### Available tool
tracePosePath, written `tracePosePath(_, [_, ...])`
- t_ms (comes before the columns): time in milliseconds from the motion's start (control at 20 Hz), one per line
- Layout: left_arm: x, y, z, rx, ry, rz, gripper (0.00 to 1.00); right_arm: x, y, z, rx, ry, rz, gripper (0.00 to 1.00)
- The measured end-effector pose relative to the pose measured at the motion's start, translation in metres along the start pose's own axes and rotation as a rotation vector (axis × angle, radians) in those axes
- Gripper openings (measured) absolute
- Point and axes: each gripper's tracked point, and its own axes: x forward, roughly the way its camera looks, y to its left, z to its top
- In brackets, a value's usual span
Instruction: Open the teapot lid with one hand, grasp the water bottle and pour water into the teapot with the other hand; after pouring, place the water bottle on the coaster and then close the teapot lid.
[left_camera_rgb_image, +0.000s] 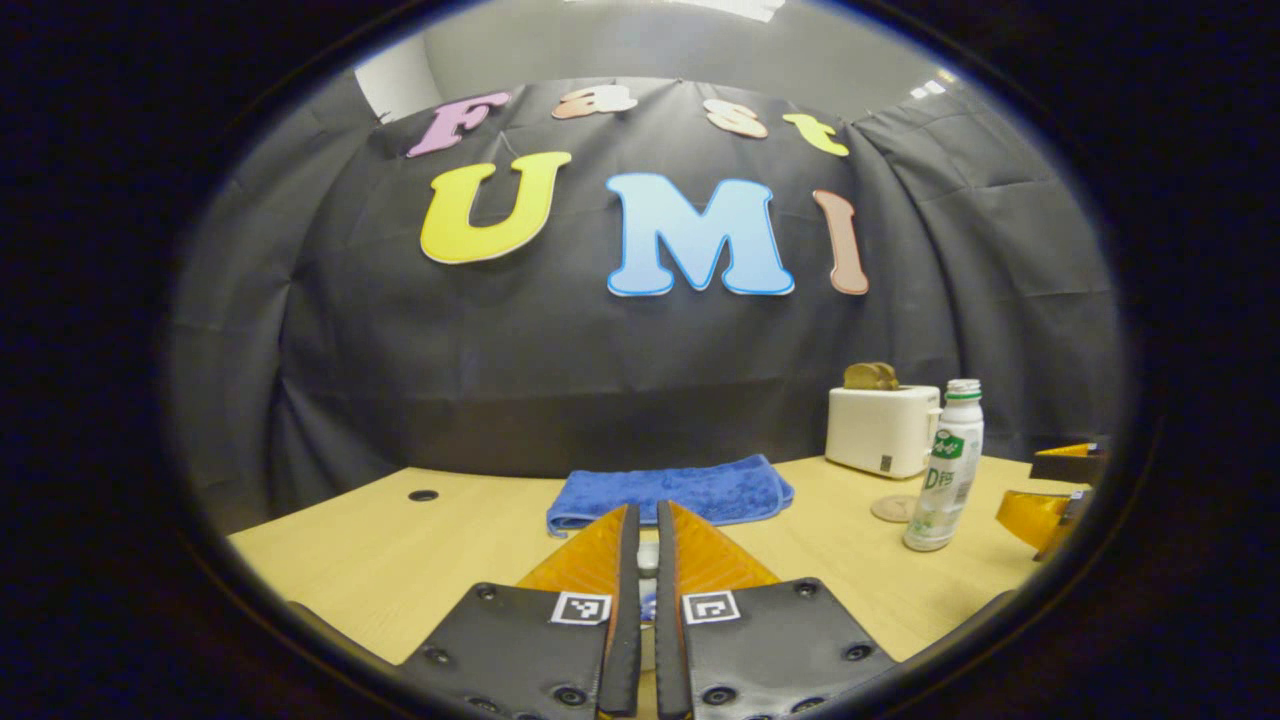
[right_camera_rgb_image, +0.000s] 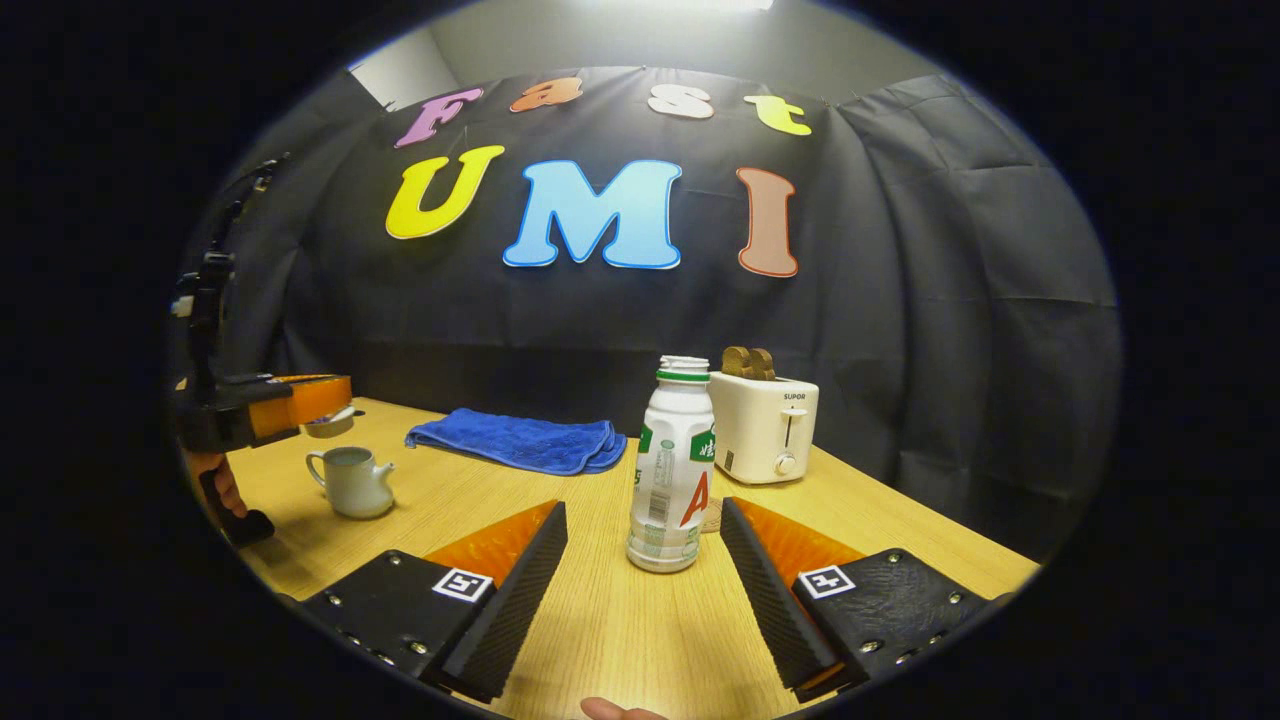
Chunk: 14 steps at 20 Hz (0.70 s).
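The left gripper (right_camera_rgb_image: 320, 405) hovers above the open teapot (right_camera_rgb_image: 352, 482), fingers pinched on its lid (right_camera_rgb_image: 328, 424). The right gripper (right_camera_rgb_image: 640, 560), fingers wide, flanks the upright water bottle (right_camera_rgb_image: 670, 470) on the bench (right_camera_rgb_image: 600, 620) without touching.

Bottle (right_camera_rgb_image: 671, 470) before toaster (right_camera_rgb_image: 765, 428); towel (right_camera_rgb_image: 520, 441) behind teapot (right_camera_rgb_image: 353, 482), all on table (right_camera_rgb_image: 620, 620).

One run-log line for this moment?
lid: lifted off teapot, in left claw | right claw: open, flanking water bottle | pour: not begun
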Motion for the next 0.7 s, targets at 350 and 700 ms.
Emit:
tracePosePath(350, [-0.028, -0.006, 0.006, -0.006, -0.040, -0.019, 0.17, 0.046, -0.015, 0.008, 0.013, -0.002, -0.051, 0.94])
tracePosePath(700, [-0.027, -0.005, -0.003, -0.049, -0.009, -0.028, 0.17, 0.081, -0.027, -0.010, 0.005, 0.056, -0.093, 0.95])
